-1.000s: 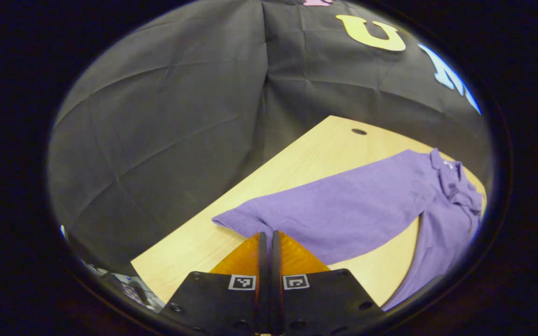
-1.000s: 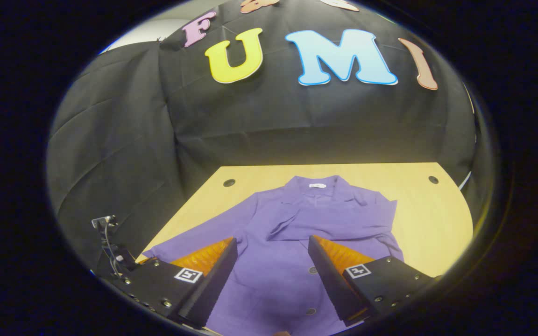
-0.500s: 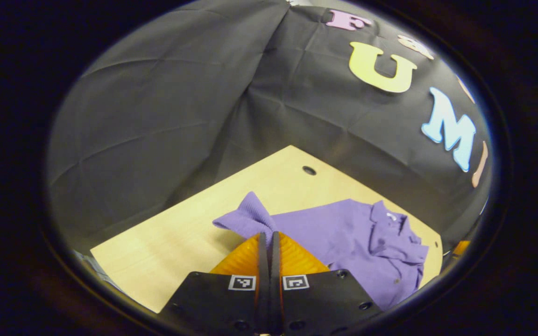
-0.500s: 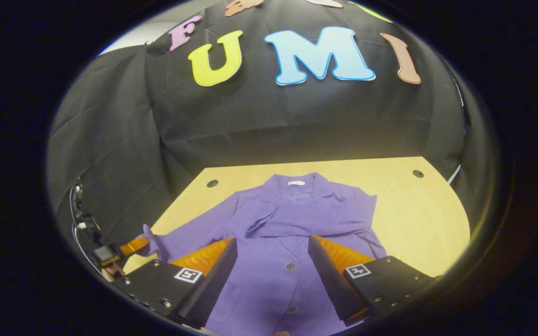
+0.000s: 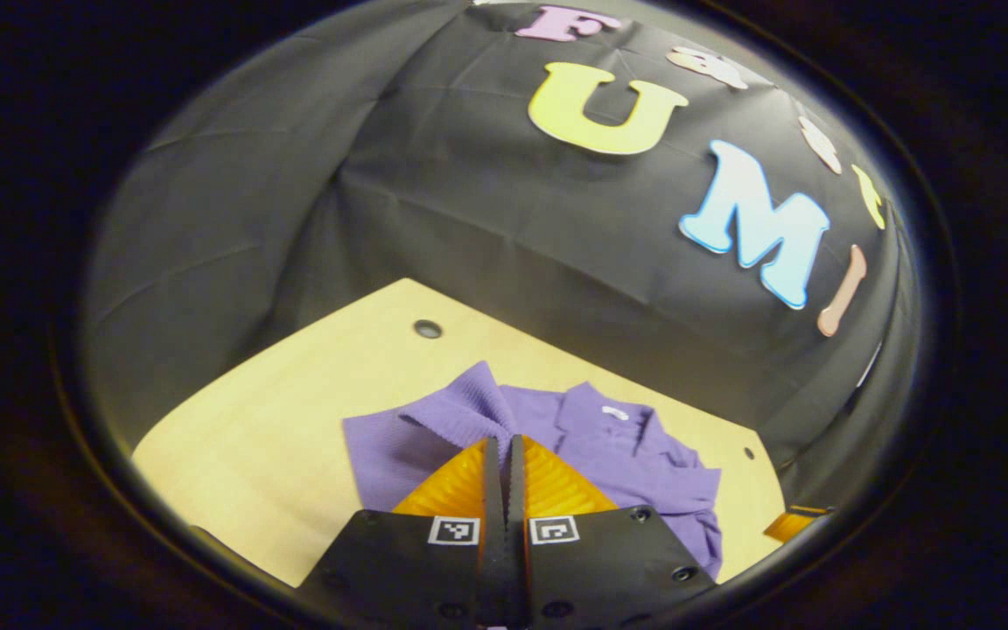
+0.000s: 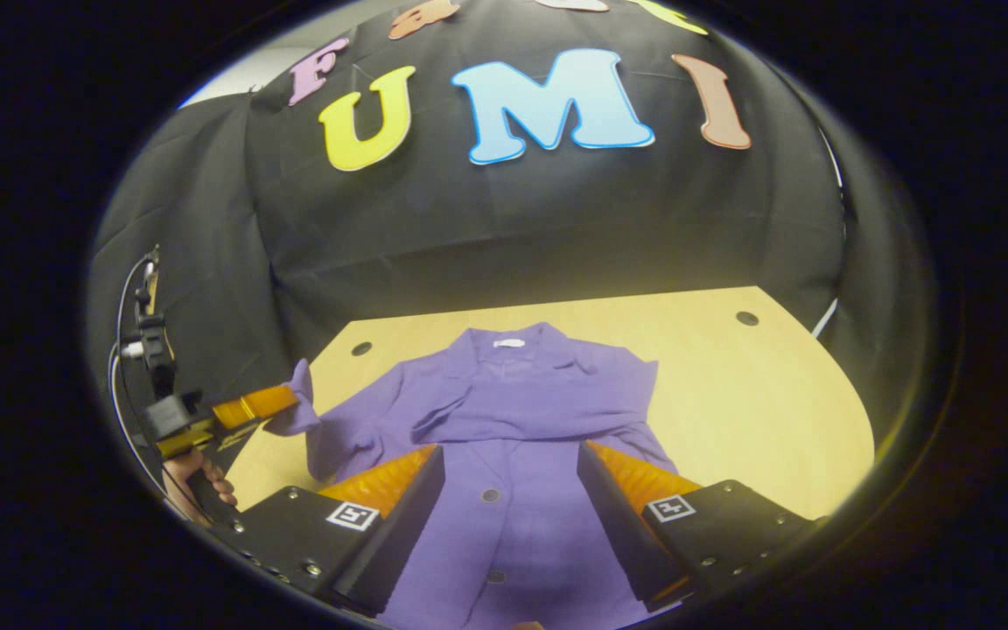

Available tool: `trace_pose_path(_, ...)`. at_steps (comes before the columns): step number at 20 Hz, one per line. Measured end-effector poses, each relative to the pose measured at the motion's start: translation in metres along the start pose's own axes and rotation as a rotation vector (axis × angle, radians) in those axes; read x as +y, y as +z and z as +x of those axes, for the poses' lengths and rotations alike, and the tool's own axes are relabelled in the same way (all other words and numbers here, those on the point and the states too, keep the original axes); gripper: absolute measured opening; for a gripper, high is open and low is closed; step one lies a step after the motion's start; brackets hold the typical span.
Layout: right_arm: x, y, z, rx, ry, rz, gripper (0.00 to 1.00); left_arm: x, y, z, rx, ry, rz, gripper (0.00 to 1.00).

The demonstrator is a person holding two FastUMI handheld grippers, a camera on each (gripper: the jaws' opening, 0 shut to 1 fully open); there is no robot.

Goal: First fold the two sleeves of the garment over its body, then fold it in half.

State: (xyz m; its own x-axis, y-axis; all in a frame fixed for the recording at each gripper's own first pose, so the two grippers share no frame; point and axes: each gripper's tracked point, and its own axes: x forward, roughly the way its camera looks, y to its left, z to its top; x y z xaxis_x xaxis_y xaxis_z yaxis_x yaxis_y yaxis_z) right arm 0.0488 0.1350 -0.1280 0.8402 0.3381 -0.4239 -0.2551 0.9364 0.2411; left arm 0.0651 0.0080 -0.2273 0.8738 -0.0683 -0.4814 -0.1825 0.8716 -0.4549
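A purple buttoned garment point(image 6: 521, 455) lies collar-away on the wooden table point(image 6: 758, 394). One sleeve point(image 6: 548, 407) lies folded across its chest. My left gripper point(image 5: 504, 448) is shut on the cuff of the other sleeve point(image 5: 469, 407), holding it lifted above the table. In the right gripper view that same gripper point(image 6: 281, 401) appears at the left, with the cuff point(image 6: 298, 407) pinched in its orange fingers and a hand point(image 6: 198, 486) below it. My right gripper point(image 6: 511, 477) hovers open over the garment's lower front, with nothing between its fingers.
The table has small round holes point(image 6: 746, 318) near its far corners. Black cloth walls close in behind and to the left. Bare wood point(image 5: 259, 429) lies left of the garment, and more point(image 6: 766, 420) lies to its right.
The left gripper has lifted the sleeve cuff off the table and carried it up and in toward the garment's body. The right gripper stayed open above the garment.
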Motion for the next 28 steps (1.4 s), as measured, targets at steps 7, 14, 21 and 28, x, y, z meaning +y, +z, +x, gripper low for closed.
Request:
trace_pose_path(7,-0.055,-0.009,-0.01,0.002,-0.077,0.064,0.95,-0.12,-0.042,0.043,0.097,-0.154,0.116,0.07)
trace_pose_path(14,-0.093,-0.021,-0.016,0.012,-0.12,0.098,0.95,-0.226,-0.084,0.066,0.153,-0.296,0.241,0.07)
trace_pose_path(21,-0.121,-0.036,-0.028,0.024,-0.13,0.107,0.95,-0.269,-0.141,0.093,0.236,-0.315,0.327,0.07)
trace_pose_path(28,-0.133,-0.049,-0.033,0.064,-0.105,0.076,0.95,-0.265,-0.174,0.099,0.282,-0.287,0.42,0.12)
